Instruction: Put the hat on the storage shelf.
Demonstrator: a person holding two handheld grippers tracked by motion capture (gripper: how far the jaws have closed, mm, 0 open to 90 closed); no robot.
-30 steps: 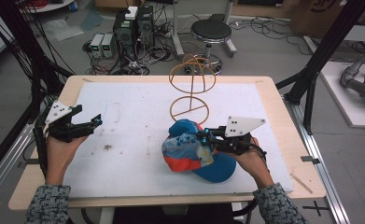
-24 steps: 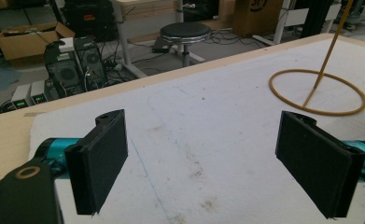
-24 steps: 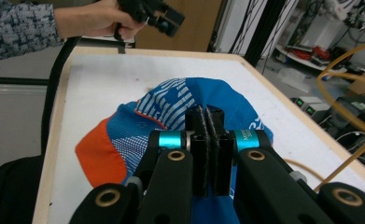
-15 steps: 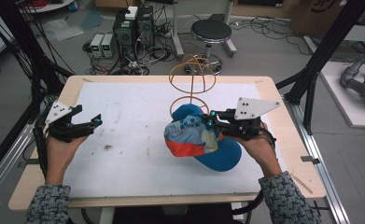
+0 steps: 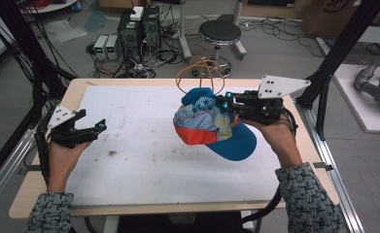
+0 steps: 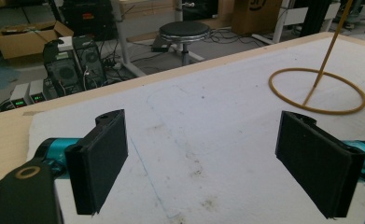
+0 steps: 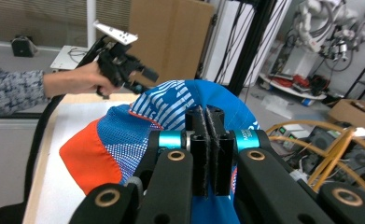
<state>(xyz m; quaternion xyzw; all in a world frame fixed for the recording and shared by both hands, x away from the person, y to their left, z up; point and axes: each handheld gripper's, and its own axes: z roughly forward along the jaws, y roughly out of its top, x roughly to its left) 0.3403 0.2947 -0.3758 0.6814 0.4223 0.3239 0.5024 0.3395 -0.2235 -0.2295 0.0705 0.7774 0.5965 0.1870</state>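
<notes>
Since a second ago, right tongs are lifting the blue-and-orange mesh baseball cap off the counter and carrying it up toward the yellow wire ring stand; left tongs are staying put.

Right tongs are clenching the cap's crown fabric; in the right gripper view the jaws are sitting pressed together on the cloth. Cap is hanging in the air, tilted, brim drooping toward the person, just in front of the stand's upper loop. Left tongs are hovering released over the counter's left side, jaws wide apart, holding nothing.

Step in hand, judging by the pose: transporting the cap to hang it on the stand. Next move is probably calling for raising the crown over the top loop, then lowering onto it.

Stand is sitting near the counter's far edge, so overshoot room is looking thin. Its base ring is lying flat with open white mat all around.
</notes>
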